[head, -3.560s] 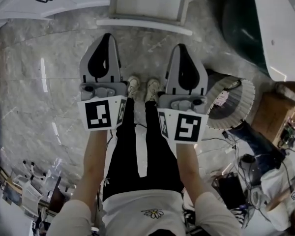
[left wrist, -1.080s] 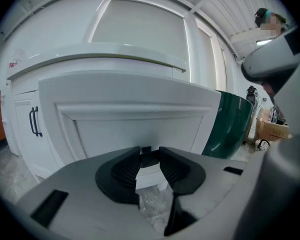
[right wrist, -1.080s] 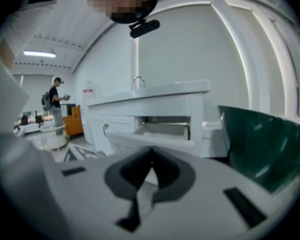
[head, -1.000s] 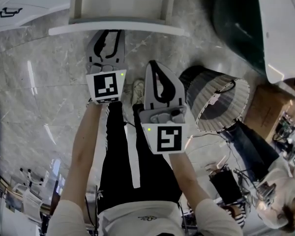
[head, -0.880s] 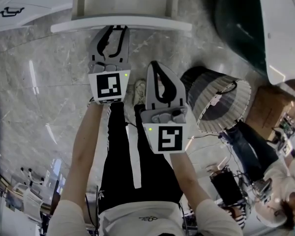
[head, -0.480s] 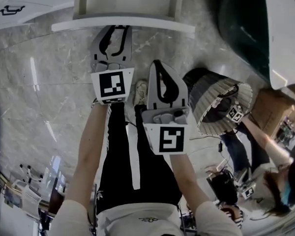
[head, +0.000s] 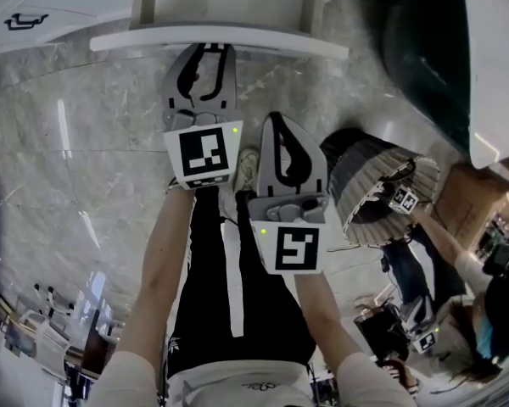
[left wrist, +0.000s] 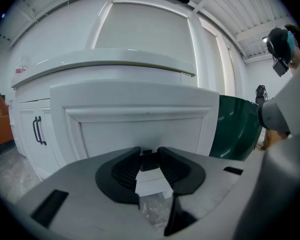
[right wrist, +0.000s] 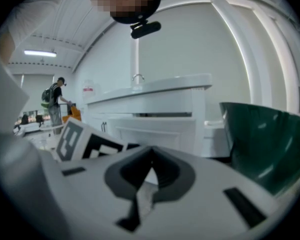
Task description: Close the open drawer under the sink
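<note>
1. Left gripper view, straight along the jaws: finds the left gripper [left wrist: 149, 158] half closed on a small black drawer pull [left wrist: 150, 163], pads apparently touching it on both sides.
2. Reads as a grip taken for control, steering the drawer by its pull rather than shoving at the bare panel.
3. Places the open drawer [left wrist: 140, 126] right in front of that gripper, its white panelled front standing proud of the vanity below the countertop [left wrist: 105, 64]. Not yet home, judging by the overhang seen from above.
4. Matches the black cabinet door handle [left wrist: 37, 130] at left, hence taken as a pull and not a gripper part.
5. Right gripper view: catches the right gripper [right wrist: 151, 154] with jaws together on nothing, aimed at the same vanity under the faucet [right wrist: 136, 77].
6. Head view: sets it back beside the left one, well apart from the drawer. Probably parked out of the way, one tool being enough here.
7. Leaves the striped wastebasket [head: 382, 185] just right of the idle gripper and the dark green bin [head: 424, 49] beyond, neither between drawer front and cabinet.
8. Calls for a straight, level push next; risks skewing the drawer if pushed at an angle.
</note>
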Motion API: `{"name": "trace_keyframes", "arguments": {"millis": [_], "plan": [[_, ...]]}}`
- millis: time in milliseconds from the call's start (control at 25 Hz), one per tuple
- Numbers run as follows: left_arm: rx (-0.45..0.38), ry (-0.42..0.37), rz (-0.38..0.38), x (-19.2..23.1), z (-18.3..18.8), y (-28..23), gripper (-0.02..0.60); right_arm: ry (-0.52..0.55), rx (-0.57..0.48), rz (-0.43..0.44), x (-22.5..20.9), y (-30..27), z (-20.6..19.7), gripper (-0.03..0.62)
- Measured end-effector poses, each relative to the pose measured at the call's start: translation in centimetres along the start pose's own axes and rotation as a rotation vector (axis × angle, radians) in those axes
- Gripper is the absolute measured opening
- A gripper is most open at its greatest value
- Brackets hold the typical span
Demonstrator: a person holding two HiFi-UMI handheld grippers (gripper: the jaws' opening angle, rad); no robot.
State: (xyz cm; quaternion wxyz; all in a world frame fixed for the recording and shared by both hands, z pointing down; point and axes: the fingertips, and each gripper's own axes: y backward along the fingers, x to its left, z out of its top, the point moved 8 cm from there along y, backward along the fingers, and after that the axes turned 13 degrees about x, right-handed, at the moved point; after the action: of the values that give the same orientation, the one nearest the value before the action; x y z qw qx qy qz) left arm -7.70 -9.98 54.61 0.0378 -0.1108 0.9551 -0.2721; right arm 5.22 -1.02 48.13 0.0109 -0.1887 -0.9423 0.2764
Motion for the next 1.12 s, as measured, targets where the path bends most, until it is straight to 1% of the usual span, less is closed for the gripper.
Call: {"name": "trace_keyframes", "arguments": {"millis": [80,240,360,440,560,640,960,1120], "plan": [[0.005,0.012,0.008,0.2,0.2,-0.4,0.138,-0.007,0.006,0.008,0.2,0.1,-0.1,0.029],[0.002,0.009,0.001,0.9,1.1,-1.9,0.140,0.004,0.006,0.013,0.0,-0.4,0.2,0.029],[0.022,0.027,0.000,1.3,2.0,-3.4,0.138,-0.001,0.007,0.008,-0.5,-0.5,0.6,0.029],[0.034,0.036,-0.001,1.8,3.2,-5.0,0.138,0.006,0.004,0.001,-1.1,-0.7,0.8,0.029],[0.040,0.017,-0.011,2.4,4.9,-7.5,0.138,-0.010,-0.005,-0.023,-2.0,-0.9,1.0,0.029],[0.046,0.018,-0.010,2.6,5.5,-8.5,0.138,-0.019,-0.009,-0.033,-2.3,-1.0,1.3,0.029],[0.042,0.009,-0.002,3.3,6.6,-10.4,0.138,-0.016,-0.011,-0.047,-3.3,-2.1,2.6,0.029],[0.027,0.007,-0.029,3.4,6.6,-10.4,0.138,-0.018,-0.011,-0.047,-3.3,-2.3,2.7,0.029]]}}
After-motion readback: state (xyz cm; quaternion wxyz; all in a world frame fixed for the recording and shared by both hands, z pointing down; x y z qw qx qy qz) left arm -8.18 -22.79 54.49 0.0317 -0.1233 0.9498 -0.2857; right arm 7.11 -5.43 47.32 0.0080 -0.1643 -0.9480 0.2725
